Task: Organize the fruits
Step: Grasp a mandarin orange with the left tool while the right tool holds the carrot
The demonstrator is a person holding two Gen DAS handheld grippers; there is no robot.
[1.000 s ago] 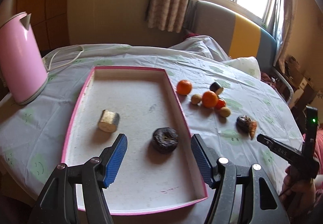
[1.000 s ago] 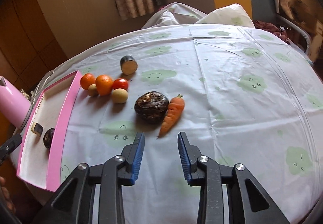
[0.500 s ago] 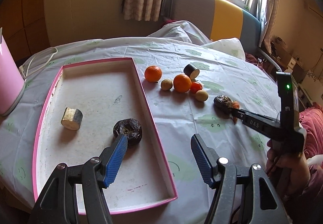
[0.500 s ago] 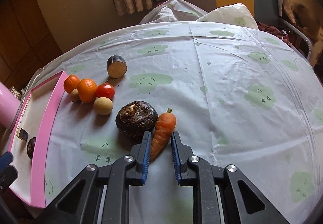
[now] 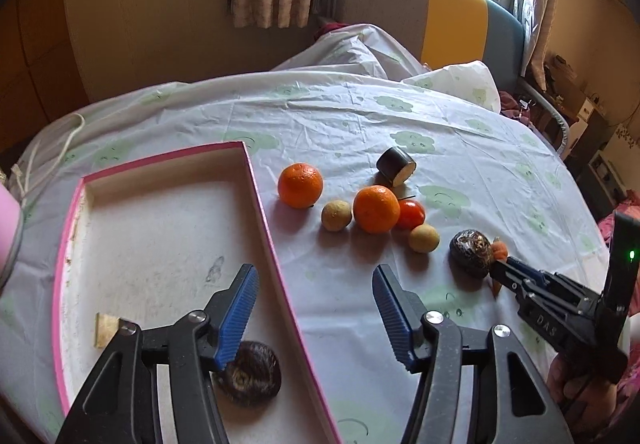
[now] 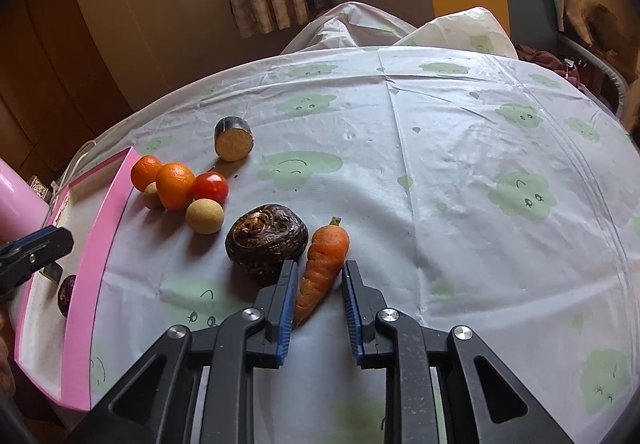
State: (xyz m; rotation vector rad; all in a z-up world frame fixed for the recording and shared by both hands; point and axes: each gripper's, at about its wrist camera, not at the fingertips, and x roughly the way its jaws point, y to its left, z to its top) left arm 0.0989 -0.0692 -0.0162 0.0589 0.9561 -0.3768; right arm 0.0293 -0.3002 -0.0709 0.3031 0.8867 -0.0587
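Note:
My right gripper (image 6: pixel 320 268) is low over the tablecloth, jaws opening slightly, with the carrot (image 6: pixel 326 256) between them. Its left pad touches the carrot's thin end, and a strip of cloth shows at the other pad. A dark round root (image 6: pixel 266 238) lies against the carrot's left side. Further left are two oranges (image 5: pixel 300 185) (image 5: pixel 376 208), a tomato (image 5: pixel 411 213) and two small beige fruits (image 5: pixel 337 215) (image 5: pixel 424 238). My left gripper (image 5: pixel 313 270) hovers astride the pink tray's right wall (image 5: pixel 276 256), jaws closing, no fruit between them.
In the tray lie another dark root (image 5: pixel 252 370) and a cut beige piece (image 5: pixel 105 330). A cut dark-skinned piece (image 5: pixel 396 165) sits behind the fruit. A pink kettle (image 5: pixel 8 228) stands at the far left. A sofa and curtains are beyond the round table.
My left gripper swung right, from over the tray's middle to its right wall, and its jaws narrowed. My right gripper moved forward onto the carrot and narrowed around it.

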